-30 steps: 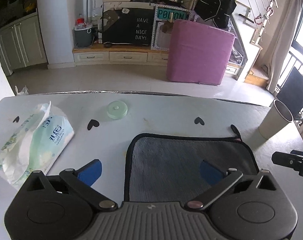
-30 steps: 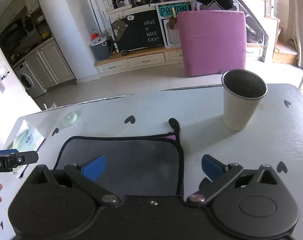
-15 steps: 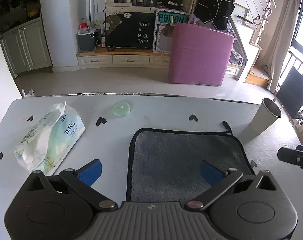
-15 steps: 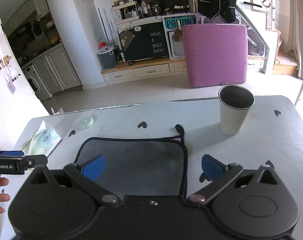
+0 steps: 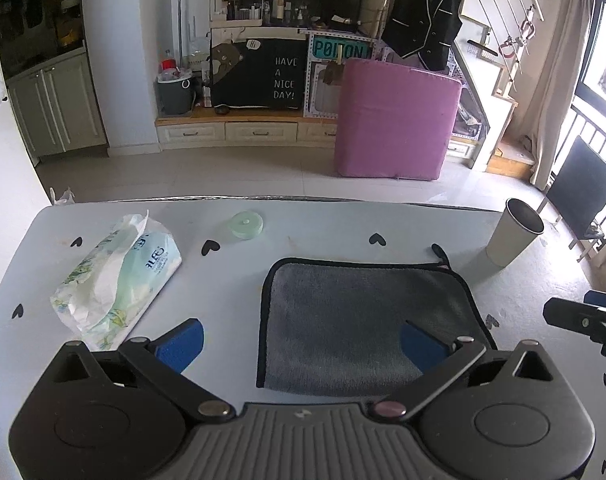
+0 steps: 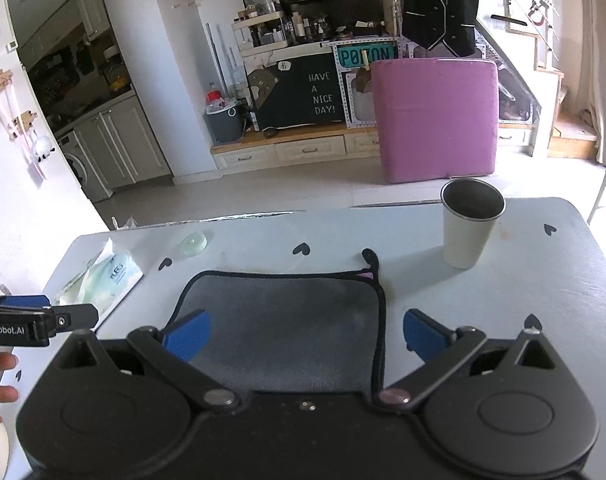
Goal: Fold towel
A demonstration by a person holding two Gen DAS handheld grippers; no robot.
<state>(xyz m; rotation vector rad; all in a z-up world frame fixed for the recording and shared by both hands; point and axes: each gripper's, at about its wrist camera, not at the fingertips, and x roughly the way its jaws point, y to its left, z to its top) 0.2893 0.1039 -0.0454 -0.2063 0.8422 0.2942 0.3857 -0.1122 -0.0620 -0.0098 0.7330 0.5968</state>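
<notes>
Left gripper (image 5: pixel 301 338) is spread wide over the grey towel (image 5: pixel 367 320), which is lying flat on the table (image 5: pixel 223 276). Tissue pack (image 5: pixel 117 276) off to the left, cup (image 5: pixel 513 232) far right, little green lid (image 5: pixel 245 225) behind.

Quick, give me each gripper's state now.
Left gripper: open, holding nothing, above the gray towel.
Right gripper: open, holding nothing, fingers either side of the towel's right edge.
</notes>
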